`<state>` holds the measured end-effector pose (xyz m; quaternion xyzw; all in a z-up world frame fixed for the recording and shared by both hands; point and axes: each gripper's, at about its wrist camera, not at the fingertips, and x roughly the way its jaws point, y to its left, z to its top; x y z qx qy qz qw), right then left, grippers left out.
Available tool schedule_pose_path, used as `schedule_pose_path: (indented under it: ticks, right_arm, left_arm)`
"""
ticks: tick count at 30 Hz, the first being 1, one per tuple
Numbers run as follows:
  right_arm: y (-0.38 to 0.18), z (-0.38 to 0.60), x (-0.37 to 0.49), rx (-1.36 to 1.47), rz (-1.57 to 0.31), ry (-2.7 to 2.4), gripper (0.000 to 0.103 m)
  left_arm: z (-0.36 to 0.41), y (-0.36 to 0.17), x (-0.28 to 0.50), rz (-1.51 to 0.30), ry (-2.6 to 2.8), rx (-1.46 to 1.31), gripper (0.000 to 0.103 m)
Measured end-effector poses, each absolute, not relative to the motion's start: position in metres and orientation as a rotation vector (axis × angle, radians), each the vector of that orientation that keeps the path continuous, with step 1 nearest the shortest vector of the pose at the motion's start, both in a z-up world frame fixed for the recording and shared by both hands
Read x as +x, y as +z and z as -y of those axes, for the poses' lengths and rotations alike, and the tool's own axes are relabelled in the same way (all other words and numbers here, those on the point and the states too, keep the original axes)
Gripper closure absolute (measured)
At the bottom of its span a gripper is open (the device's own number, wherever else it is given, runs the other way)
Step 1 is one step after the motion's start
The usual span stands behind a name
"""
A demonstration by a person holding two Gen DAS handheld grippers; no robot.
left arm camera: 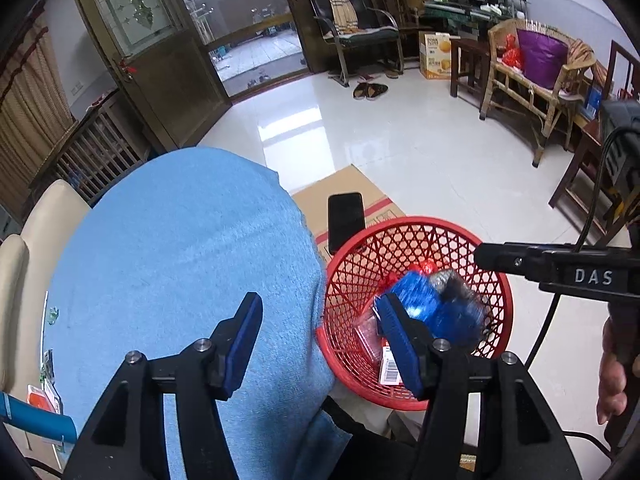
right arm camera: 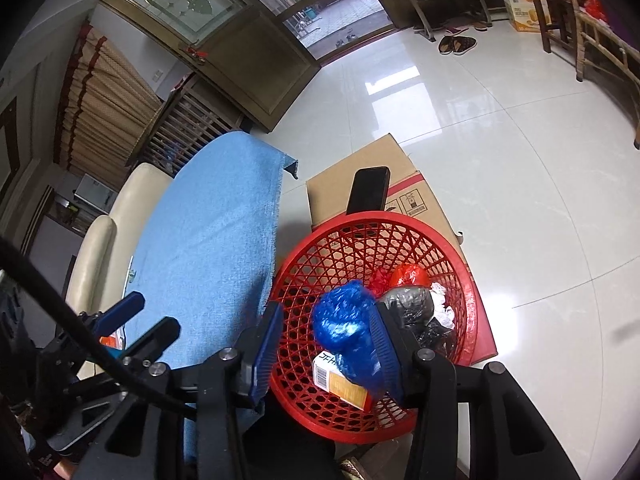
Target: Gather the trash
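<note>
Both tongs, jaws apart and gripping nothing, are hovering as a blue bag (right arm camera: 346,326) is lying beside the right tongs' (right arm camera: 326,350) inner finger, over the basket (right arm camera: 464,280), right of the left tongs (left arm camera: 320,346).

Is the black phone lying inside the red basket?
No. In the right wrist view the black phone rests on the cardboard box behind the red basket, outside its rim.

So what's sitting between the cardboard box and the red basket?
A black phone lies on the cardboard box, its near end hidden behind the red basket rim. The right wrist view shows it best.
</note>
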<state>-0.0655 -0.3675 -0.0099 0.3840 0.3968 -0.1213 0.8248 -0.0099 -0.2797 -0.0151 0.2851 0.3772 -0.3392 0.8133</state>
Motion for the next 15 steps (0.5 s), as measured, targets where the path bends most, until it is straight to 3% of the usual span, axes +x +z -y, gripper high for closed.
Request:
schedule_pose_path:
  ticks: [3, 5, 12, 15]
  right_arm:
    - [-0.008, 0.366, -0.067, 0.81, -0.838, -0.255, 0.053]
    - [-0.006, 0.366, -0.066, 0.804, -0.834, -0.253, 0.053]
    - [0.015, 0.341, -0.059, 0.734, -0.807, -0.212, 0.047]
    - [0.029, 0.322, -0.054, 0.667, -0.792, -0.186, 0.043]
  left_arm:
    - [0.273, -0.005, -0.011, -0.768, -0.699, 0.596, 0.038]
    - [0.265, 0.004, -0.012, -0.727, -0.668, 0.585, 0.029]
    - [0.228, 0.035, -0.013, -0.634, -0.594, 0.534, 0.027]
    - [0.206, 0.048, -0.011, -0.607, -0.55, 0.5, 0.02]
